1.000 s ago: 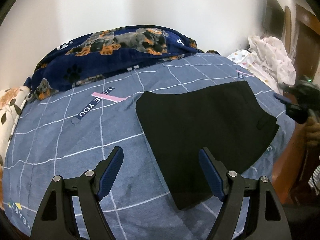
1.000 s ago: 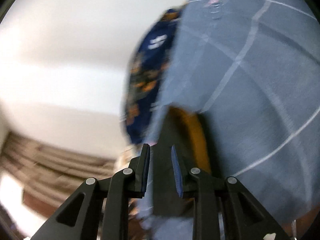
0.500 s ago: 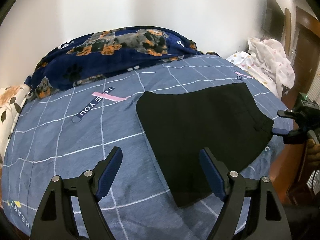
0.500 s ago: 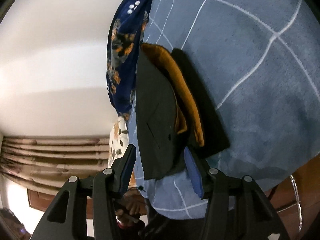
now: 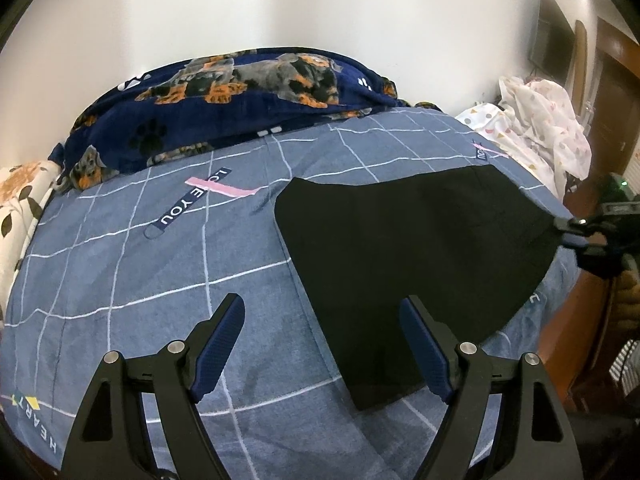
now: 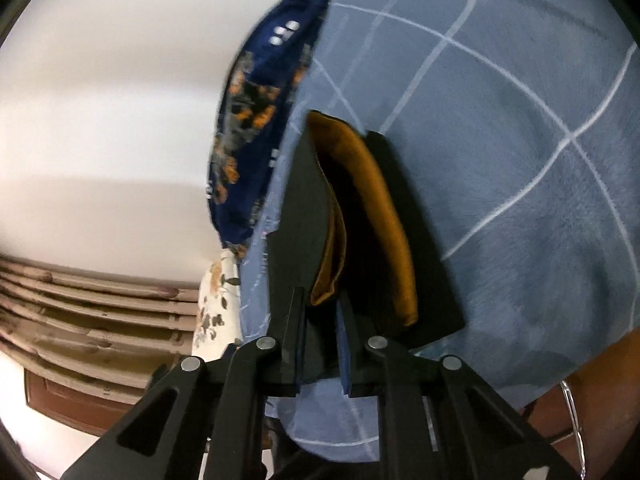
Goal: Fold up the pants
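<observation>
The bedsheet (image 5: 120,264) reads "LOVE YOU" and "HEART"; the left gripper (image 5: 322,344) gapes empty while the right gripper (image 6: 320,320), just closing, pinches the black pants (image 5: 408,240) at the blurred waistband.

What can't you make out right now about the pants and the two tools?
- Right tool: closed at the pants waistband; motion blur hides how many layers it pinches.
- Left tool: open over the pants; contact with fabric unclear.
- Left wrist view: right tool small at the frame edge.

1 pr black pants (image 5: 404,248); 1 checked bedsheet (image 5: 120,264); 1 dog-print blanket (image 5: 224,100); 2 hand-held grippers: left (image 5: 322,344), right (image 6: 320,312).
</observation>
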The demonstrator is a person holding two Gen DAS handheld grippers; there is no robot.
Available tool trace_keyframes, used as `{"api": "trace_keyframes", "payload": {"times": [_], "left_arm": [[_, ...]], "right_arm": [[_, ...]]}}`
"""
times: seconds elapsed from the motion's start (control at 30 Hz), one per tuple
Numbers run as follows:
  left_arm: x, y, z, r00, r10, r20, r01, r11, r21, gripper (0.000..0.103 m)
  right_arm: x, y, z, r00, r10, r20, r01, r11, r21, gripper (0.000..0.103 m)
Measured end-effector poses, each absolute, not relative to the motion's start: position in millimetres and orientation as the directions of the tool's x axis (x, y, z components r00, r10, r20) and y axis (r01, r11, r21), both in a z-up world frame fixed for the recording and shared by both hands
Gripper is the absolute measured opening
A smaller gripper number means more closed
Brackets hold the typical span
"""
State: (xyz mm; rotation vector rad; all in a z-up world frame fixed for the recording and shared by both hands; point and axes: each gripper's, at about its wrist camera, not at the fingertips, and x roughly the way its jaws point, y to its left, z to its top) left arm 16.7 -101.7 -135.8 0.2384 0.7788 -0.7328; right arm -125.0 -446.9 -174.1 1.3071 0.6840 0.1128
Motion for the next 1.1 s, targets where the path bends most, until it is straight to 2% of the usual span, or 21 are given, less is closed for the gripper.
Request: {"api": "trace_keyframes", "payload": {"times": [0.1, 0.23, 0.33, 0.6, 0.63, 0.67, 0.73, 0.8, 0.97, 1.1], "left_arm": [[17.0, -102.1, -136.8, 0.481, -0.510, -0.713, 0.678, 0.732, -0.066, 0.081], [17.1, -103.2, -141.6, 0.464, -0.501, -0.730, 0.682, 0.728, -0.066, 0.081], [17.2, -104.8, -142.9, 0.465, -0.495, -0.734, 0.686, 0.725, -0.055, 0.081], [21.0, -105.0, -146.4, 0.447, -0.493, -0.747, 0.677, 0.732, -0.078, 0.081], [21.7, -104.9, -147.0, 0.445, -0.492, -0.748, 0.677, 0.732, -0.079, 0.081], [22.1, -104.7, -147.1, 0.445, -0.491, -0.749, 0.677, 0.732, -0.078, 0.081], [22.7, -104.2, -146.7, 0.446, -0.490, -0.748, 0.676, 0.733, -0.077, 0.081], [23.3, -104.0, -146.5, 0.446, -0.492, -0.747, 0.675, 0.733, -0.080, 0.081], [23.8, -104.3, -149.2, 0.438, -0.491, -0.753, 0.675, 0.733, -0.085, 0.081], [25.2, -104.6, -151.6, 0.432, -0.483, -0.762, 0.673, 0.735, -0.085, 0.081]], "right_arm": [[-134.1, -440.1, -168.4, 0.793, 0.445, -0.416, 0.303, 0.305, 0.903, 0.013], [-141.7, -436.9, -199.5, 0.754, 0.454, -0.474, 0.394, 0.264, 0.880, 0.010], [-149.4, -441.4, -225.3, 0.760, 0.457, -0.462, 0.428, 0.184, 0.885, 0.009], [-147.4, -445.3, -231.5, 0.758, 0.479, -0.443, 0.436, 0.134, 0.890, 0.009], [-149.1, -444.5, -230.6, 0.754, 0.478, -0.450, 0.440, 0.141, 0.887, 0.014], [-148.1, -444.6, -228.4, 0.750, 0.476, -0.459, 0.445, 0.149, 0.883, 0.027], [-145.5, -444.6, -220.2, 0.727, 0.449, -0.520, 0.479, 0.211, 0.852, 0.046], [-143.9, -444.8, -212.9, 0.708, 0.418, -0.569, 0.497, 0.276, 0.822, 0.047], [-137.6, -447.0, -207.2, 0.701, 0.405, -0.587, 0.492, 0.322, 0.809, 0.047], [-136.5, -445.4, -204.8, 0.698, 0.383, -0.605, 0.489, 0.362, 0.794, 0.037]]}}
